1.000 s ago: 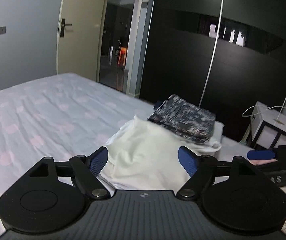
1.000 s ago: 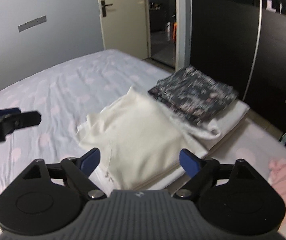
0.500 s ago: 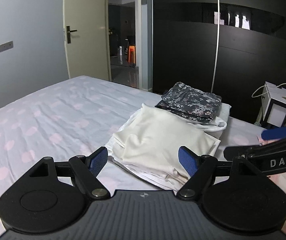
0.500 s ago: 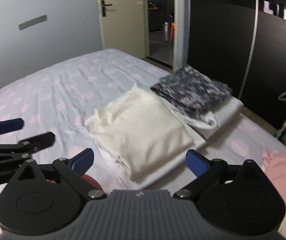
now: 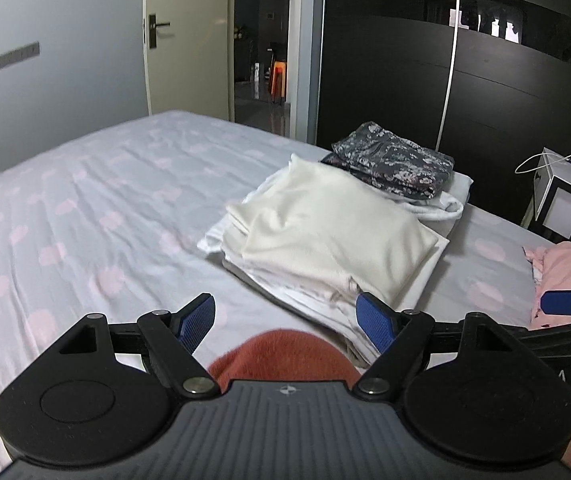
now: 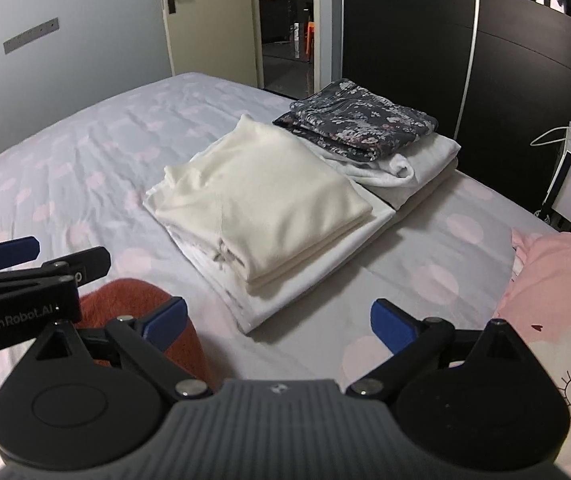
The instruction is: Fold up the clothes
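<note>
A folded cream garment (image 5: pixel 333 232) (image 6: pixel 261 200) lies on top of a flat white one on the bed. Behind it a folded dark floral garment (image 5: pixel 393 164) (image 6: pixel 357 124) sits on a folded white stack (image 6: pixel 417 164). A rust-red garment (image 5: pixel 281 354) (image 6: pixel 133 312) lies at the near edge, just below my left gripper. My left gripper (image 5: pixel 285 320) is open and empty, short of the cream pile. My right gripper (image 6: pixel 279 316) is open and empty, near the pile's front corner. The left gripper shows in the right wrist view (image 6: pixel 25 264).
The bed (image 5: pixel 85 208) has a pale sheet with pink dots. A pink pillow or garment (image 6: pixel 557 292) lies at the right. A white bedside box (image 5: pixel 569 196) and dark wardrobe (image 5: pixel 485 92) stand behind. An open door (image 5: pixel 189 40) is at the back.
Both grippers have pulled back and away from the cream pile, still open. The rust-red garment has come into view at the near edge.
</note>
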Demonstrator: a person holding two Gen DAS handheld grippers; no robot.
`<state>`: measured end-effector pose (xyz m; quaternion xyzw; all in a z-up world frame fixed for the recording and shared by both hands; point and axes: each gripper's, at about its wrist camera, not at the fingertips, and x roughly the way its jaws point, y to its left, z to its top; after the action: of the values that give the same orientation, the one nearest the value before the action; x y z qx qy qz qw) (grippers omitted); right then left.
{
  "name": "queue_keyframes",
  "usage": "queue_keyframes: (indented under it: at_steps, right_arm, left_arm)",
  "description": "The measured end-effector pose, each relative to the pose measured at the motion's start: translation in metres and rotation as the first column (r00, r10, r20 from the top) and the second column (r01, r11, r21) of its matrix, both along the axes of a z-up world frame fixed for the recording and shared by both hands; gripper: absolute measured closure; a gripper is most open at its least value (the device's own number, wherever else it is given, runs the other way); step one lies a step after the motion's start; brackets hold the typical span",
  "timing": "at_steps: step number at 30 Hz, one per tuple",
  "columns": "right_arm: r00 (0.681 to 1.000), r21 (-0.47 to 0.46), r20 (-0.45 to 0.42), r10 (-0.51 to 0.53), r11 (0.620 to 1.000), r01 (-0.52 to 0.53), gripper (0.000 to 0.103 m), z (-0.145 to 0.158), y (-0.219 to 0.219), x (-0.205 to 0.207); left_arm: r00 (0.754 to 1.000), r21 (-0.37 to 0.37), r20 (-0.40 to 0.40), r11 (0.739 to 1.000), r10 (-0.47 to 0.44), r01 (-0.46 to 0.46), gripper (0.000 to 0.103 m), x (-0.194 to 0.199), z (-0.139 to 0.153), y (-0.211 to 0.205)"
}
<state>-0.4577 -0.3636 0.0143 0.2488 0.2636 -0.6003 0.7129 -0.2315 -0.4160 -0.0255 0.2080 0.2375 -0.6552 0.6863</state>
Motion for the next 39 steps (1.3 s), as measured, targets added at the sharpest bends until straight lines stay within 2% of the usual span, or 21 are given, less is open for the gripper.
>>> queue_keyframes:
  at_steps: [13,21,28,30,34,39]
  right_arm:
    - [1.000,0.003,0.023,-0.009,1.000,0.009,0.004,-0.003,0.004,0.001]
    - [1.000,-0.033,0.012,-0.013,0.999,0.014,0.004,-0.001,0.009,0.004]
    - [0.997,-0.043,-0.030,0.070,0.997,-0.071,0.004,-0.003,0.019,0.019]
    - [0.997,-0.063,-0.034,0.070,0.995,-0.072,0.004,-0.002,0.022,0.021]
    - [0.999,-0.054,-0.015,0.045,0.997,-0.046,0.004,-0.001,0.019,0.016]
    - [0.999,-0.035,-0.011,0.035,0.999,-0.035,0.004,-0.004,0.016,0.015]
  left_arm:
    - [0.999,0.009,-0.036,1.000,0.013,-0.013,0.026,0.005,0.001,-0.002]
    - [0.999,-0.003,-0.052,1.000,-0.005,0.005,0.029,0.002,0.003,0.000]
    - [0.995,-0.016,-0.087,0.998,-0.056,0.055,0.028,-0.006,0.006,0.002]
    - [0.997,-0.021,-0.055,0.998,-0.059,0.058,0.028,-0.010,0.007,0.003]
    - [0.996,-0.018,-0.078,0.999,-0.050,0.049,0.028,-0.007,0.008,0.004]
    - [0.997,-0.007,-0.068,0.999,-0.046,0.045,0.028,-0.008,0.006,0.002]
